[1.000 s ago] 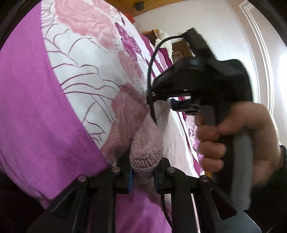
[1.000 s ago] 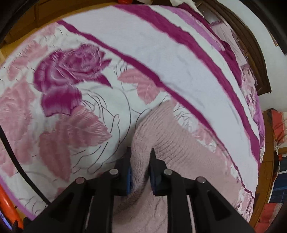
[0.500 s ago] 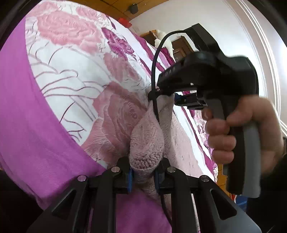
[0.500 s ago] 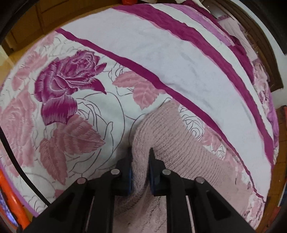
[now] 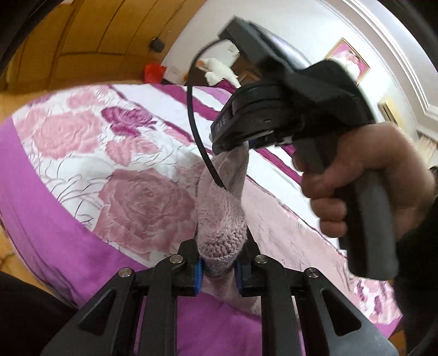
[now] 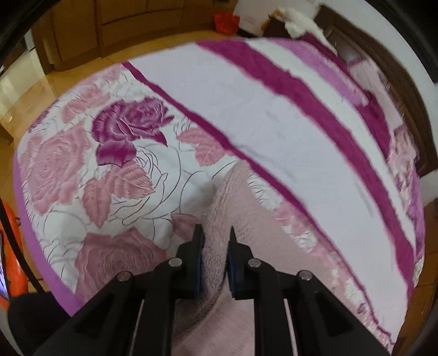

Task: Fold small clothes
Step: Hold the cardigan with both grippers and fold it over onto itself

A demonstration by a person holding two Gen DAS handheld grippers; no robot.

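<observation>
Pink knit garment point(image 5: 221, 219) bunched and lifted off rose-print bedspread point(image 5: 68, 131), left gripper point(image 5: 217, 269) clamped on knit edge at 6 o'clock, right gripper point(image 6: 215, 260) pinching another fold, rest trailing toward 5 o'clock.

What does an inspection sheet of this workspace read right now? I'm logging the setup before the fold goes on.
Surface: bed under a rose-print bedspread with magenta stripes.
Job's things: pink knitted garment, held off the bedspread at two points, the rest trailing onto it.
Clutter: nothing seen on the bedspread.
Grippers: left gripper shut on the knitted garment; right gripper shut on it too, in a hand.
Cables: black cable looping from the right gripper.
Surroundings: wooden cabinets, red bag, white plush toy, framed picture.
</observation>
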